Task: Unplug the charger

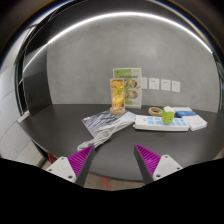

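Observation:
My gripper is open, its two magenta pads wide apart with only bare dark table between them. A coiled white charger cable lies on the table just ahead of the left finger. On the far wall beyond sit white wall sockets; I cannot tell whether a charger is plugged into them. The gripper is well short of the wall.
A green-and-yellow carton stands upright at the back of the dark table. To the right lie flat white and blue booklets with a small green cup and a roll of tape.

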A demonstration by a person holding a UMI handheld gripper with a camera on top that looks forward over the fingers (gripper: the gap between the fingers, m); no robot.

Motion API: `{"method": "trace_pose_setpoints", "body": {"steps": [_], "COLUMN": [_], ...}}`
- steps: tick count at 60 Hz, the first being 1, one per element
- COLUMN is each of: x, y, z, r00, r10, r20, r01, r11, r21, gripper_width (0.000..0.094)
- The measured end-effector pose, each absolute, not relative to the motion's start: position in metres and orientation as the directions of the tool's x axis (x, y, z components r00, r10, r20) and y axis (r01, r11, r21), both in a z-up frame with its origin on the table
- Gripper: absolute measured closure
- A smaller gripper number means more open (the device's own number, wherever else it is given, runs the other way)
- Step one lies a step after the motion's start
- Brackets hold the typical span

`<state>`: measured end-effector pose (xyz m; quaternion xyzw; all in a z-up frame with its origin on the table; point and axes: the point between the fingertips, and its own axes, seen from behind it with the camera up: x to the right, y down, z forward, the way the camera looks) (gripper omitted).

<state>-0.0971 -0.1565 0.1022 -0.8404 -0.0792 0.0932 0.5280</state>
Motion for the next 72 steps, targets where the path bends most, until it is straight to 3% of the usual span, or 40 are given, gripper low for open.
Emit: {"method": "trace_pose_setpoints", "body": {"steps": [15, 29, 43, 44, 46, 55, 59, 62, 68, 72], "x": [0.035, 0.152, 0.187, 0.186, 0.179, 0.177, 0.178, 0.176, 0.208, 0.228], "y": [-0.097, 0.039, 0.161, 0.164, 0.168, 0.144, 0.149, 0.147, 0.159, 0.136], "z": [0.109, 0.077, 0.055, 0.055, 0.053, 0.059, 0.056, 0.08, 0.18, 0.225], "r00": [0.994, 0.999, 1.0, 1.0, 0.999, 0.998, 0.999, 0.997, 0.998, 0.997], "r10": [0.109, -0.033, -0.008, 0.001, 0.034, 0.049, 0.053, 0.06, 0.032, 0.003], "r20": [0.009, 0.019, 0.007, 0.001, -0.011, 0.027, -0.006, -0.05, 0.055, 0.075], "r01": [0.054, 0.004, 0.004, 0.001, 0.002, 0.041, 0.012, -0.031, 0.057, 0.075], "r11": [-0.421, -0.396, -0.36, -0.355, -0.352, -0.316, -0.327, -0.292, -0.072, -0.01], "r21": [-0.905, -0.918, -0.933, -0.935, -0.936, -0.948, -0.945, -0.956, -0.996, -0.997], "gripper_width": [0.0122, 0.0119, 0.0129, 0.0163, 0.0429, 0.0538, 0.0546, 0.0542, 0.0547, 0.0547]}}
